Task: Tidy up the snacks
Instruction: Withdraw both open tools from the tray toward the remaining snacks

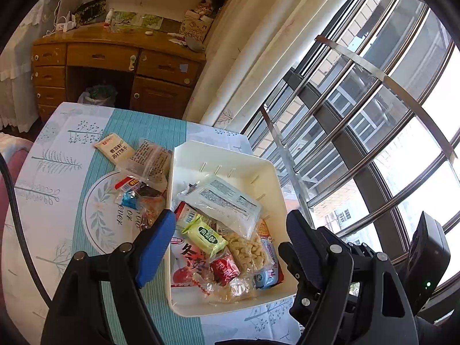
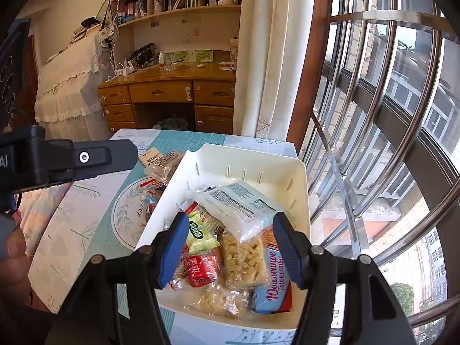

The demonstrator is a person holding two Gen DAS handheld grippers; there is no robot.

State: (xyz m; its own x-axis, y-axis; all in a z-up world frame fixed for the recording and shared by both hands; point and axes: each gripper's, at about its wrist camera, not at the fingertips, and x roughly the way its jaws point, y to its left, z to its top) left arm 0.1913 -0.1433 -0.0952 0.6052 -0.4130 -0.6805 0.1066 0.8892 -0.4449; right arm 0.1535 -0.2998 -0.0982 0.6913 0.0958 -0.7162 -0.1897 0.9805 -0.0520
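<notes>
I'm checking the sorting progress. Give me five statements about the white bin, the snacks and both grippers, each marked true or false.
1. The white plastic bin holds several snack packets. True.
2. The large white packet with a printed label lies on top of the other snacks in the bin. True.
3. The right gripper is shut on the small red candy packet. False: its jaws are open and hold nothing.
4. No snacks remain outside the bin. False: the beige cracker packet and a few other wrappers lie on the blue-and-white tablecloth left of the bin.
5. The left gripper is open and empty. True.
</notes>
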